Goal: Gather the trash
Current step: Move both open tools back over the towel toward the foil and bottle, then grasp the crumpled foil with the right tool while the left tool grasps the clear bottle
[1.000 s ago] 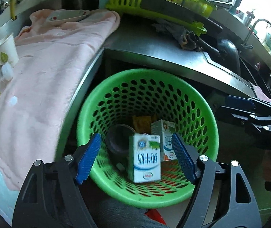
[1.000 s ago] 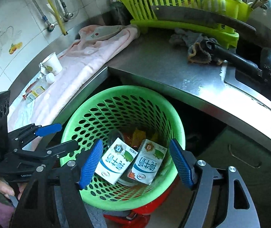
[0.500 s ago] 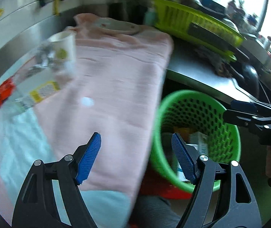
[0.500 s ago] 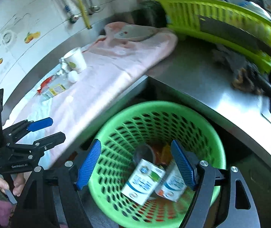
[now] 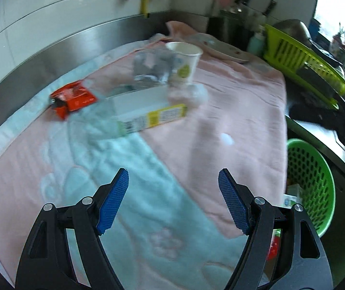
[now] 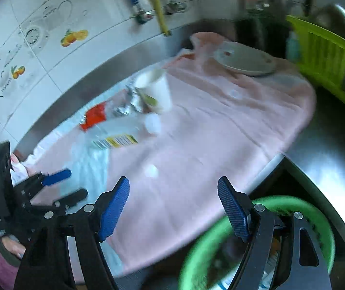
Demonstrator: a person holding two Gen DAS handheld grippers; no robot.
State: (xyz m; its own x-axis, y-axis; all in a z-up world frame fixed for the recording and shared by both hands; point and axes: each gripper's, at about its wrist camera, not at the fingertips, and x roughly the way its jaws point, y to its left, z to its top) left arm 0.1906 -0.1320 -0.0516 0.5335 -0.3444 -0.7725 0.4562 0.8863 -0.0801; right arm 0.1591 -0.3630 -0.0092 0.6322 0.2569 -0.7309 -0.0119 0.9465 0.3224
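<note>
On bottle [image 5: 148, 111]: yellow label, unreadable

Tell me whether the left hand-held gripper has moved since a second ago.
Yes. The left hand-held gripper has swung left, away from the round green perforated plastic basket, and now hangs open and empty over the pink and pale blue towel.

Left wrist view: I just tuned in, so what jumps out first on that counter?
A cluster of trash lies on the pink towel toward the back wall: a white paper cup, a clear plastic bottle on its side, and a red wrapper to their left. The green basket sits below the counter edge at right. Both the left gripper and right gripper are open and empty.
</note>
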